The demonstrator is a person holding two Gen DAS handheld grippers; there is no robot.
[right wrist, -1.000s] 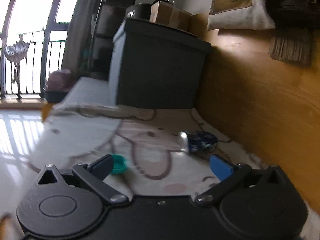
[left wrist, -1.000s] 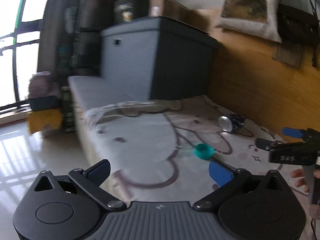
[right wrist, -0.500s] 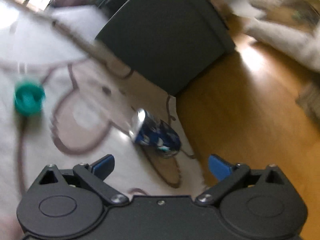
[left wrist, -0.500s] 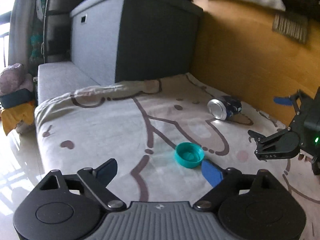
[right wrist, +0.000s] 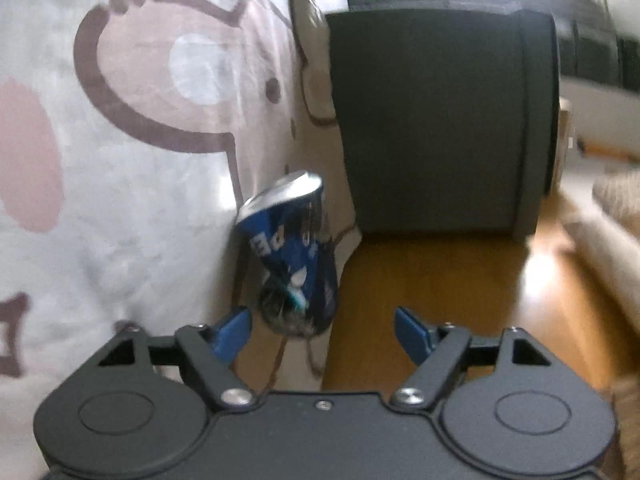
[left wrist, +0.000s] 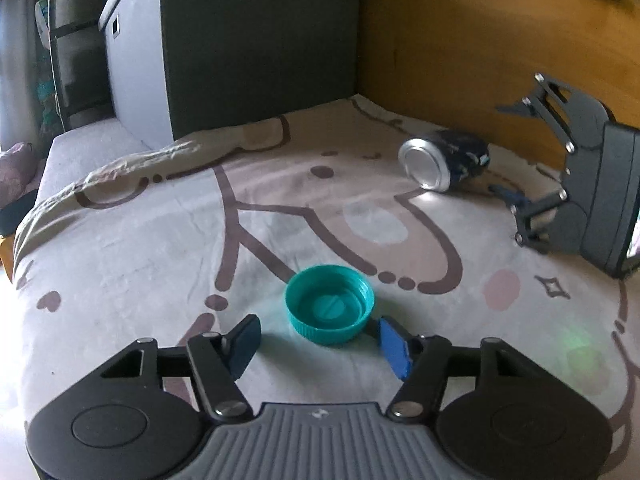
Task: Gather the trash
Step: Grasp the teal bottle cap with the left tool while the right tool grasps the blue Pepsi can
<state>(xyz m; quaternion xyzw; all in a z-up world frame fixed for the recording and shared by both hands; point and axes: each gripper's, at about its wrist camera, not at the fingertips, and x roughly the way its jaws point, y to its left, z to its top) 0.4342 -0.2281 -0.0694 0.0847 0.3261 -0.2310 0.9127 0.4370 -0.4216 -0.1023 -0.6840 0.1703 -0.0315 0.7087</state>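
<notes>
A teal bottle cap (left wrist: 330, 304) lies open side up on the patterned blanket (left wrist: 140, 232). My left gripper (left wrist: 320, 344) reaches it from the near side, and the cap sits just between the blue fingertips (left wrist: 396, 346). The jaws are closing and the pads are not pressing on it. A crushed blue can (left wrist: 444, 162) lies farther back by the wooden wall. My right gripper (left wrist: 510, 152), turned on its side, faces it. In the right wrist view the can (right wrist: 292, 256) is just ahead of the right gripper (right wrist: 322, 332), nearer the left finger. Those jaws are closing too, untouched by the can.
A dark grey storage box (left wrist: 256, 40) stands at the far end of the bed, also seen as the box (right wrist: 432, 120). A wooden wall panel (left wrist: 460, 40) runs along the right side. The blanket drops off at the bed's left edge (left wrist: 24, 220).
Both grippers came down and forward, the left to the cap, the right to the can. The right gripper rolled onto its side. Both pairs of jaws have narrowed.
</notes>
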